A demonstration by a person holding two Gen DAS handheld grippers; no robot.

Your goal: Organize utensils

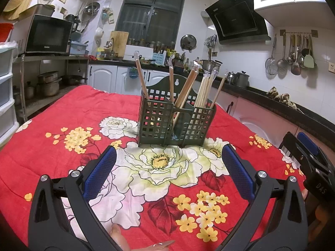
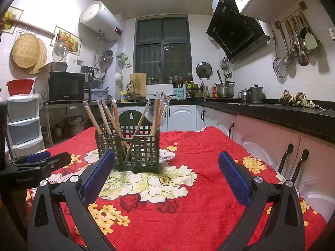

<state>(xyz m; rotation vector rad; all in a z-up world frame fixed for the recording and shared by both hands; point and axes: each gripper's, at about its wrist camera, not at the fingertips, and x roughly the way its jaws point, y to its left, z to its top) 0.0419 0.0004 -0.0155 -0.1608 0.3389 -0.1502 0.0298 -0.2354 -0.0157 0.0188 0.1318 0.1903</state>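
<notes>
Already the chopsticks (image 1: 184, 87) stand in the rack (image 1: 175, 123), centre frame on the counter (image 1: 62, 108), spread over its compartments; no loose utensil shows on the red cloth, so the task looks nearly done. Left gripper (image 1: 168, 171) and right gripper (image 2: 166, 175) hover just short of the rack, fingers (image 1: 100, 173) wide apart and empty. Nothing stands between them and it.

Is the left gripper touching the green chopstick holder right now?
Apart. The left wrist view shows open floral cloth between the left gripper and the chopstick holder.
</notes>
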